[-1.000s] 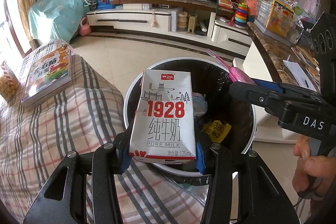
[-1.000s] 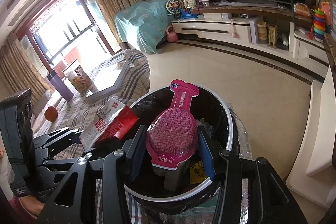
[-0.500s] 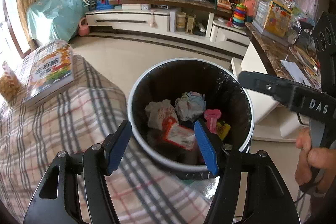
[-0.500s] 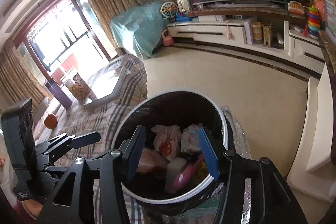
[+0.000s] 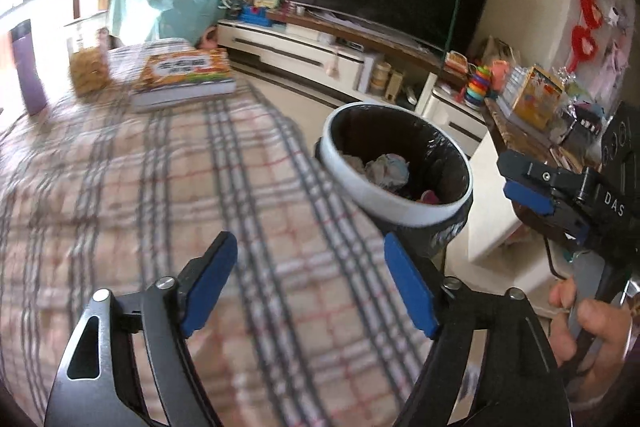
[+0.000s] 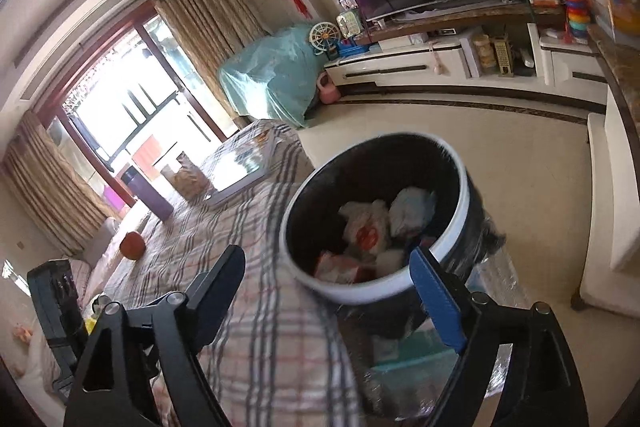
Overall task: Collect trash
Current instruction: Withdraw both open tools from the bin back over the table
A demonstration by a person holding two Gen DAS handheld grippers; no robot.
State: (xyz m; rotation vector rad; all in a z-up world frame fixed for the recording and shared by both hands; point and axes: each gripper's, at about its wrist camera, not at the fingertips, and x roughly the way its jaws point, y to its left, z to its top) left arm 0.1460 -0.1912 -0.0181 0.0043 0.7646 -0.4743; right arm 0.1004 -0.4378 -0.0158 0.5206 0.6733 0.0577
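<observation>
My left tongs (image 5: 310, 283) gape wide and empty over the plaid table (image 5: 160, 195). My right tongs (image 6: 332, 291) are spread wide too, gripping nothing, just beside the trash bin (image 6: 456, 227) rim.

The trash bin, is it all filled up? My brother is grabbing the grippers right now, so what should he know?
Left gripper: open, holding nothing, over the checked blanket.
Right gripper: open, holding nothing, at the near edge of the trash bin.
Trash: crumpled paper, a wrapper and other bits lie inside the bin, below its rim, so it is not full.
Done: that trash is in the bin.
Left: look for more. An orange ball, a purple cup, a snack jar and a book sit on the blanket; whether any is trash is unclear.
</observation>
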